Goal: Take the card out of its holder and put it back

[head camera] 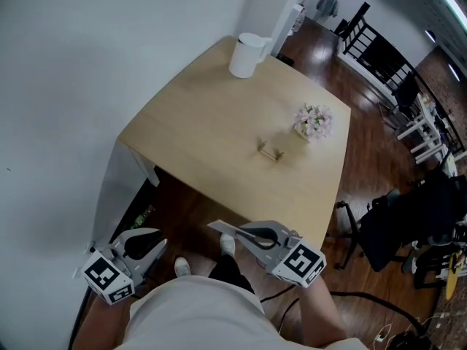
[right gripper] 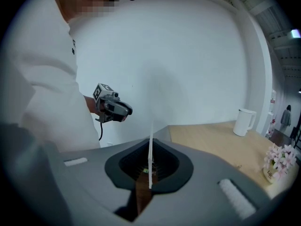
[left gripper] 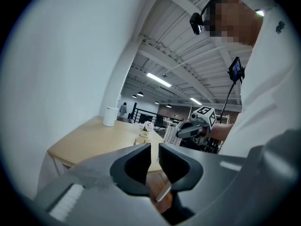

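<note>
Card (head camera: pixel 221 227), white and thin, out of its holder and clamped between the closed jaws of the right gripper (head camera: pixel 244 233); it sticks out to the left of the jaw tips, just off the near edge of the table, above the floor. In the right gripper view the same card shows edge-on, as an upright white line squeezed between the two dark pads. Holder (head camera: pixel 270 150): small, low stand on the table top, right of centre, well apart from the card and on its far side. Left gripper (head camera: pixel 157 245): low at the near left, beside the table's left corner, jaws a narrow gap apart with nothing between them; its own view looks through that gap to the table top, with the right gripper and its marker cube on the right. Table (head camera: pixel 204 122): pale wood top, set against a white wall (head camera: pixel 87 64) on the left. Flowers (head camera: pixel 314 121): small pink-and-white bunch in a pot, just beyond the holder to its right. White kettle (head camera: pixel 248 55): on the far corner of the table. Floor (head camera: pixel 365 159): dark wood boards. Shoes (head camera: pixel 182 267): white, on the floor beneath the grippers. Black chair (head camera: pixel 408 217): right of the table.
</note>
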The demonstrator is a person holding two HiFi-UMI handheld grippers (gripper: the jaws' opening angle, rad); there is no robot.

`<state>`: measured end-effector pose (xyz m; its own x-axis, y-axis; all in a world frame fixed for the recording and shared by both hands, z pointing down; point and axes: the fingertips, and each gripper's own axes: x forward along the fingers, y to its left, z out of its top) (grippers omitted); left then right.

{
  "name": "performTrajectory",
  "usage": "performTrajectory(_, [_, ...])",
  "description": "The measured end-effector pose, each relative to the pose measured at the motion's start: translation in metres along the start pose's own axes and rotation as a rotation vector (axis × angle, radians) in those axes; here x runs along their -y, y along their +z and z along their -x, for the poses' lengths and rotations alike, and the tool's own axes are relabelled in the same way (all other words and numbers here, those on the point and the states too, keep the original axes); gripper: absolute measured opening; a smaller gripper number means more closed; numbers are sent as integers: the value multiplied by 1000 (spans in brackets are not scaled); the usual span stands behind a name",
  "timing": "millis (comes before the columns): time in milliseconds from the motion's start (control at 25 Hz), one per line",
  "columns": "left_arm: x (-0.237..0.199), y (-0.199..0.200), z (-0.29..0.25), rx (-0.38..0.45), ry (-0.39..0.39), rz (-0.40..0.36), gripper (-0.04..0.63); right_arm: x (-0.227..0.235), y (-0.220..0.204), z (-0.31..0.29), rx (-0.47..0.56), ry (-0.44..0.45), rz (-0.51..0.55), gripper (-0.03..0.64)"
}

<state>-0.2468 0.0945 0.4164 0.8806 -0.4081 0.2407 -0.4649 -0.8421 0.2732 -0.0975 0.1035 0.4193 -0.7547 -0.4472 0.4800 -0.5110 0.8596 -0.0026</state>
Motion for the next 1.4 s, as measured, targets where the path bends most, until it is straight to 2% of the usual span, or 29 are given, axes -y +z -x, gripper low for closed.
performTrajectory(240, [6, 9, -19, 16, -47, -19, 60, 28, -7, 13, 29, -36, -27, 20])
performTrajectory(440, [4, 8, -39, 13, -43, -8, 61, 81, -11, 28, 50, -82, -36, 20])
performTrajectory(960, [-7, 40, -126, 24, 29, 0, 61, 272, -48, 60, 46, -176, -50, 20])
performTrajectory(1160, [-11, 46, -155, 0, 72, 7, 61, 335, -74, 58, 31, -173, -73, 20])
performTrajectory(1400, [-12, 50, -184, -13, 116, 37, 62, 383, -103, 48, 9, -141, -85, 20])
